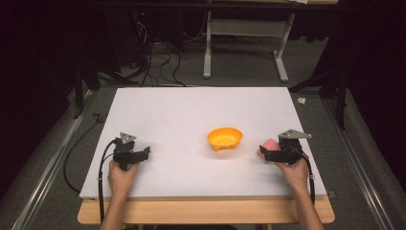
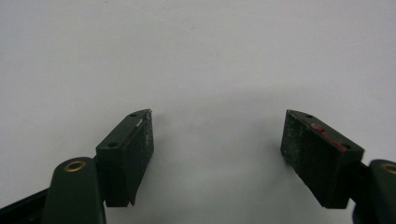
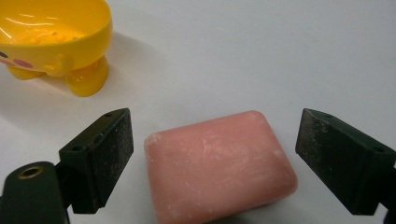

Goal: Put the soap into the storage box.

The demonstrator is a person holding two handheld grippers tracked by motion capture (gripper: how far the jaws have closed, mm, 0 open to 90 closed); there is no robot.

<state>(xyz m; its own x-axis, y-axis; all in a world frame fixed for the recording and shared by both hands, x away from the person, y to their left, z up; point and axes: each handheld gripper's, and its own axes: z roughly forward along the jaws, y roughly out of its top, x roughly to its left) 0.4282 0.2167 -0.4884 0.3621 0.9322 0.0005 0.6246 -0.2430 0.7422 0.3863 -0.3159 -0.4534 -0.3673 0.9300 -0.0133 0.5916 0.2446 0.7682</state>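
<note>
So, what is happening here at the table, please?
A person holds a gripper in each hand over a white table. The right gripper is open around a pink soap, jaws either side, not touching it. A yellow bowl stands nearby. The left gripper is open over bare table.

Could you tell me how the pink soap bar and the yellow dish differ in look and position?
The soap bar is pink, solid and lies flat; the yellow dish is a glossy hollow bowl standing on stubby feet. The soap sits between the open right gripper's fingers; the dish stands apart. Both rest on the white table.
</note>
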